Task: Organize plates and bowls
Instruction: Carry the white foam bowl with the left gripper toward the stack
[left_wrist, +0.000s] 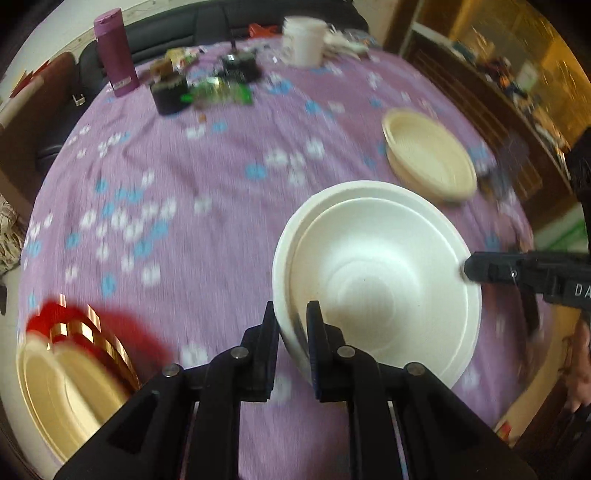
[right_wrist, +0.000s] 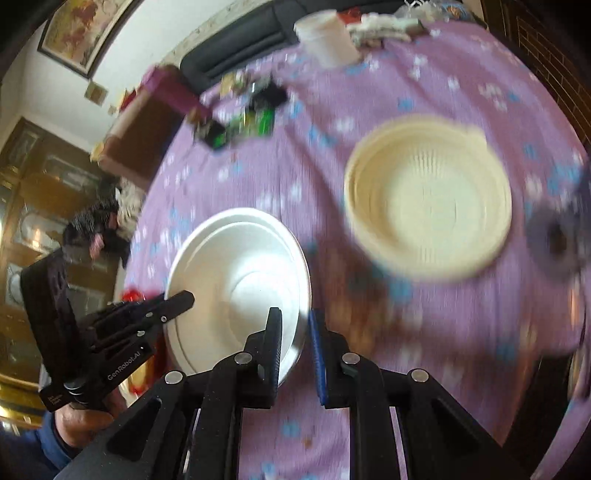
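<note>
- The round white foam bowls (left_wrist: 376, 273), nested and smooth, are hanging mouth-up and tilted above the purple flowered tablecloth (left_wrist: 192, 177).
- The left gripper (left_wrist: 291, 332) is clamping their near rim.
- The right gripper (right_wrist: 297, 339) is pinching the opposite rim.
- A ribbed cream plastic bowl (right_wrist: 428, 206) is sitting beyond.

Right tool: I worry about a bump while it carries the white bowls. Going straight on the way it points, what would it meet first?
Probably the cream bowl stack ahead on the purple tablecloth; blur leaves depth unclear.
</note>
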